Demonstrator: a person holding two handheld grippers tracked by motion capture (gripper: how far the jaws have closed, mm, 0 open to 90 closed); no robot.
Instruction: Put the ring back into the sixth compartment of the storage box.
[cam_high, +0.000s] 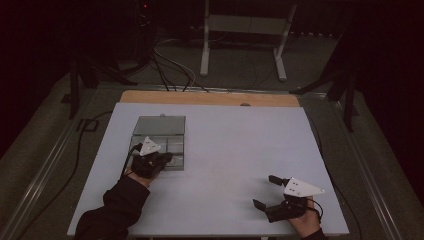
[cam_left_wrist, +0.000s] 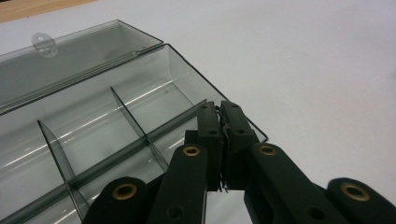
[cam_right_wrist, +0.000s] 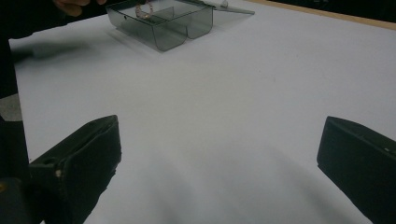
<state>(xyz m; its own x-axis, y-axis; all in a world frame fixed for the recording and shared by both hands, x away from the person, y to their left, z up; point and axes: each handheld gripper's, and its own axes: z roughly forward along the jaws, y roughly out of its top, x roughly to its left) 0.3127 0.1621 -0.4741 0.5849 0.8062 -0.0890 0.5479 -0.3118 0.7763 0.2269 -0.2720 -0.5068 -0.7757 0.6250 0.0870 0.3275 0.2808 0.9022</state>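
Note:
A clear smoky plastic compartment box (cam_high: 175, 146) lies open on the left of the white table, its lid (cam_high: 159, 125) folded flat behind it. In the left gripper view the box (cam_left_wrist: 116, 126) has several divided cells. My left gripper (cam_high: 169, 158) hangs over the box's near right corner, and its jaws (cam_left_wrist: 223, 109) are pressed together; a thin dark sliver shows between the pads, too small to name. My right gripper (cam_high: 266, 191) rests near the front right of the table with its jaws (cam_right_wrist: 219, 135) wide apart over bare table. A small pale chain-like thing (cam_right_wrist: 144, 10) shows inside the box (cam_right_wrist: 161, 25).
The white tabletop (cam_high: 240, 145) has a wooden strip (cam_high: 210, 98) along its far edge. Behind the table, cables (cam_high: 170, 70) and a white metal stand (cam_high: 240, 30) sit on the floor. A dark sleeve (cam_high: 117, 205) comes in at the bottom left.

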